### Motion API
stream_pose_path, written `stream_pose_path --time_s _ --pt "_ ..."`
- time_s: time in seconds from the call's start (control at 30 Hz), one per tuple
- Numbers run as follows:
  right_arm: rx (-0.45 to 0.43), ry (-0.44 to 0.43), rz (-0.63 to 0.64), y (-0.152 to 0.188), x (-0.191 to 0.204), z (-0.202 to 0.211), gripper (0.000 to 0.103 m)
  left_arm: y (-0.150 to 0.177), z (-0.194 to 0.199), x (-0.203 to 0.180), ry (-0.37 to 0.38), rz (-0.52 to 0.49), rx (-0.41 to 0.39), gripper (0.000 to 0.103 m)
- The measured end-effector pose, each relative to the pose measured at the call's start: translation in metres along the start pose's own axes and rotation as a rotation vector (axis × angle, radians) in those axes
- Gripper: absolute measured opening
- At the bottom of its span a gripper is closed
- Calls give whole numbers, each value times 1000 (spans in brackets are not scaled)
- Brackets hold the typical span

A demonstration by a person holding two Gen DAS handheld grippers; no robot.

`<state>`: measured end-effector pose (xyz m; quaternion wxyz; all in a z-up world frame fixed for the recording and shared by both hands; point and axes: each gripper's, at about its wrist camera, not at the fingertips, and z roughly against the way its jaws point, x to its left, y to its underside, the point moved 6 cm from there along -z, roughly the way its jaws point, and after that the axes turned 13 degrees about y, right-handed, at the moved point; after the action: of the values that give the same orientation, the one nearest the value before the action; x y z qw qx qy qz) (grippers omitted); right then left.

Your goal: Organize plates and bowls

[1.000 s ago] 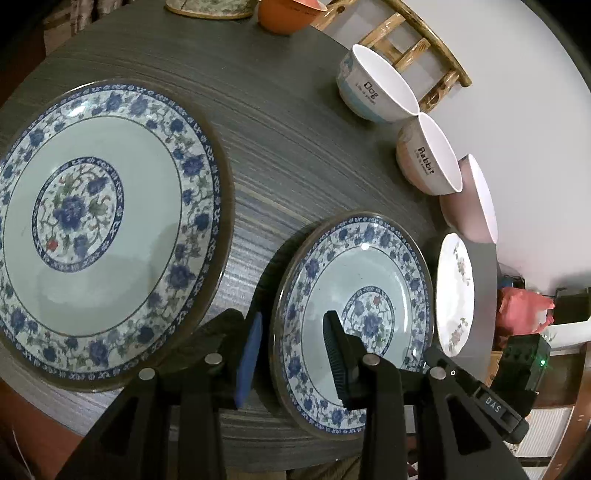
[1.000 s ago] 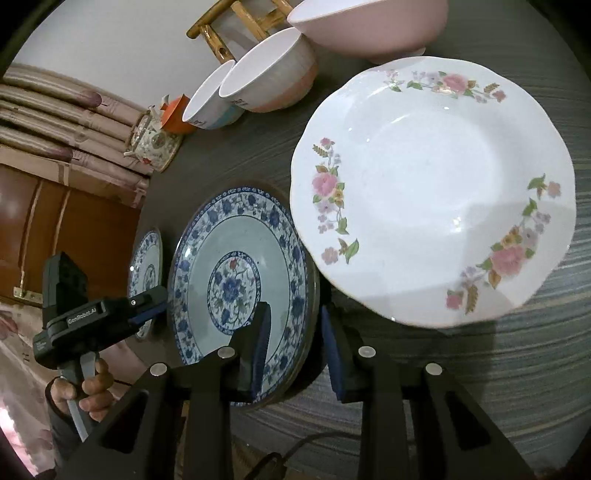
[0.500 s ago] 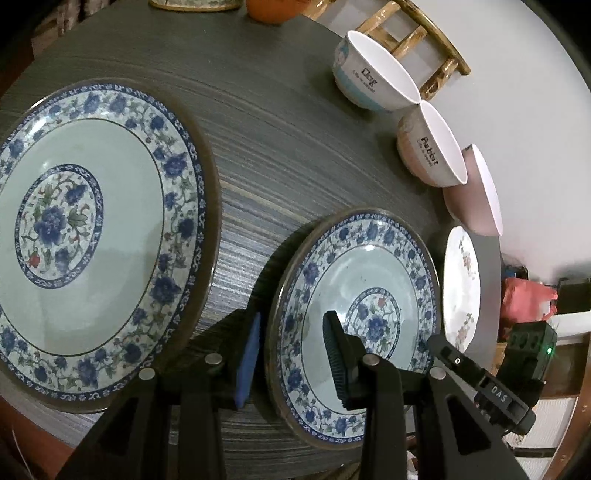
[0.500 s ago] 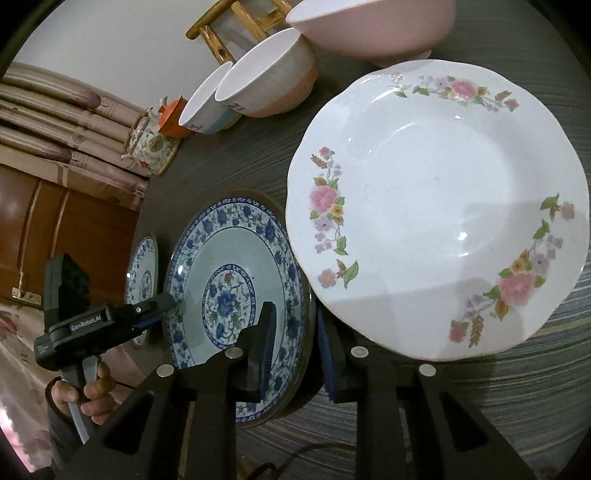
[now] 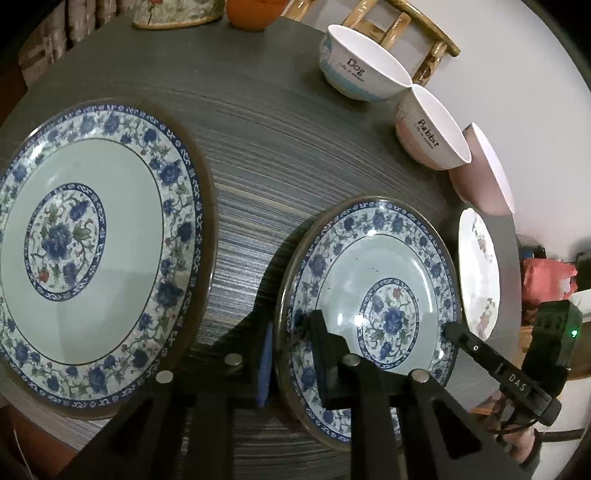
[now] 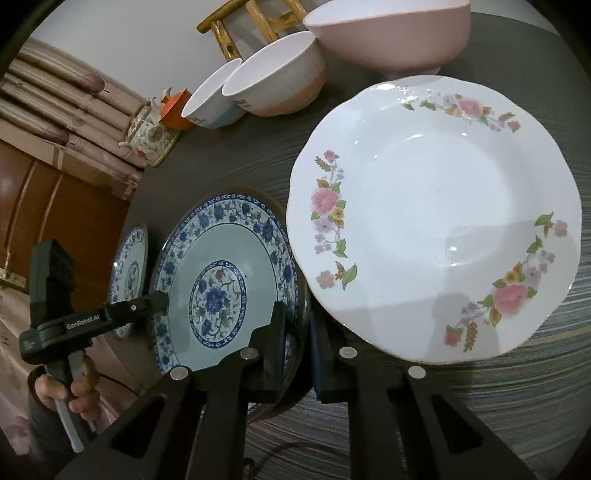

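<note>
Gripping the same small blue-and-white plate from opposite sides, both claws are closed on its rim. The left claw has one pad under the plate's left edge and the other on its upper face; the right claw pinches the right edge in the same manner. The plate sits tilted, its left edge raised off the dark wood-grain tabletop and casting a shadow beneath — whether the far edge touches the surface cannot be told.

To the left lies a large blue-and-white plate, flat on the tabletop and apart from the held one. To the right, just beside it, rests a white floral plate. Along the back edge stand three bowls in a row — one lettered "Dog", one lettered "Rabbit", and a pink bowl nearest the floral plate. A hand grasps the left claw's handle in the right wrist view. A floral teapot stands at the far corner.
</note>
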<state>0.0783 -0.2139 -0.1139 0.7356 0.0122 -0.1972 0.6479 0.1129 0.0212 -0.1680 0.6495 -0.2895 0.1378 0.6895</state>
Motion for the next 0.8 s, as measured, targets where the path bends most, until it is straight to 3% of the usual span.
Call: stream_pose_path --time_s 0.27,0.8 --pt "-4 1 0 1 5 4 13 2 13 -2 -27 -29 -20 19" --pt "-70 5 49 -15 36 38 13 1 69 0 -2 -43 -95 19"
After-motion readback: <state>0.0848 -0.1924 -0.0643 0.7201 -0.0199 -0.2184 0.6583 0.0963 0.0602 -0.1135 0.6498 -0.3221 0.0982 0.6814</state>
